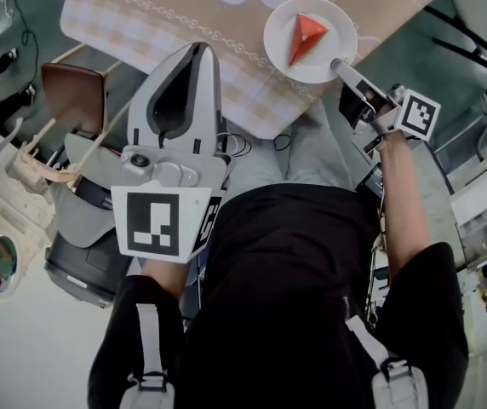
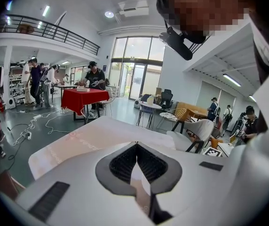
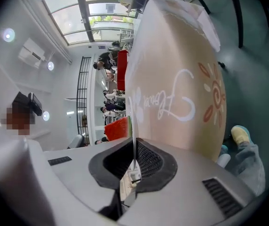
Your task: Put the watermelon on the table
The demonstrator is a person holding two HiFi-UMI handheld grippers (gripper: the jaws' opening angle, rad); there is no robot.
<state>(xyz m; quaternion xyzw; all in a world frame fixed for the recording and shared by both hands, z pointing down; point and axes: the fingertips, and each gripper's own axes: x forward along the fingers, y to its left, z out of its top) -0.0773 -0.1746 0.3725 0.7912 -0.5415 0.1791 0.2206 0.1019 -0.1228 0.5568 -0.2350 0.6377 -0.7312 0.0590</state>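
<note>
\- how far along are we?
\- close, i'd say. the watermelon (image 1: pixel 306 34) sits on its plate (image 1: pixel 279 45) over the table (image 1: pixel 141 7) corner, though i can't tell if the plate is fully down.
\- and the tools?
\- my right gripper (image 1: pixel 339 65) is clamped on the plate's near rim — the slice lies just beyond its jaws. my left gripper (image 1: pixel 197 51) is closed on nothing, off to the side. what's left is settling the plate and letting go.

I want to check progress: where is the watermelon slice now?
Head view, upper right: the watermelon slice lies on a white plate at the table edge, with the right gripper holding its rim.
</note>
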